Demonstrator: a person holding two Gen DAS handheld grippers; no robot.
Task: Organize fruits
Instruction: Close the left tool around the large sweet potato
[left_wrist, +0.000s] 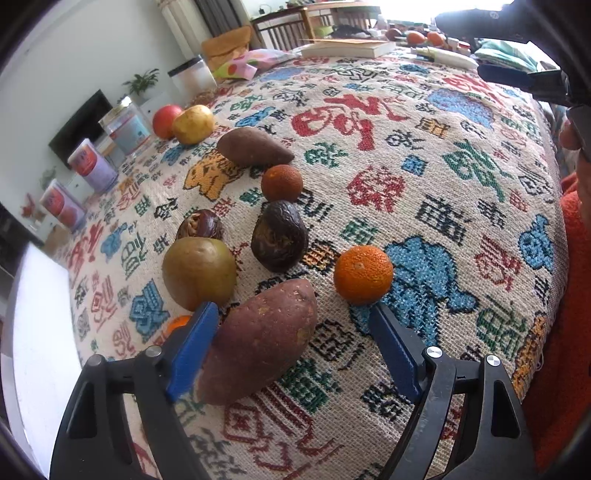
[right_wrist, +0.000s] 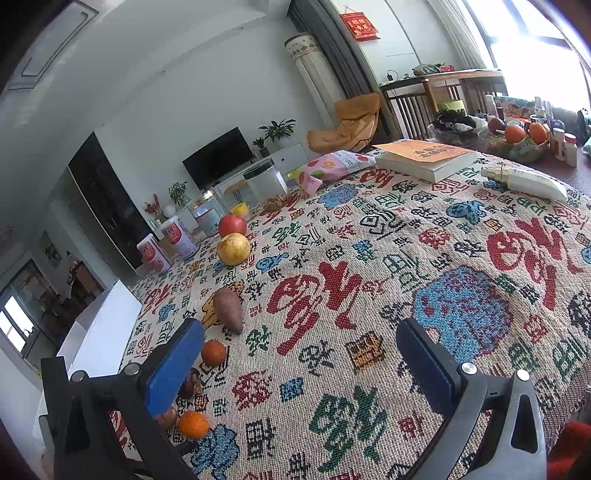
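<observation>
On the patterned tablecloth (left_wrist: 424, 177) a large sweet potato (left_wrist: 258, 339) lies between the blue fingers of my left gripper (left_wrist: 291, 308). It touches the left finger only, so the jaws stand open around it. A tangerine (left_wrist: 364, 275) sits just beyond the right finger. Behind are a green-brown pear (left_wrist: 199, 273), a dark wrinkled fruit (left_wrist: 279, 236), a small dark orange (left_wrist: 281, 182), a second sweet potato (left_wrist: 251, 147), a yellow fruit (left_wrist: 194, 123) and a red apple (left_wrist: 166, 120). My right gripper (right_wrist: 299, 325) hovers open over bare cloth, holding nothing, to the right of the fruit row.
A book (right_wrist: 424, 155), a white tube (right_wrist: 524, 182), a snack bag (right_wrist: 325, 166), a clear jar (right_wrist: 264, 181) and cans (right_wrist: 173, 240) stand along the far and left edges. A bowl of oranges (right_wrist: 524, 136) sits beyond. A person's orange sleeve (left_wrist: 565, 295) is at right.
</observation>
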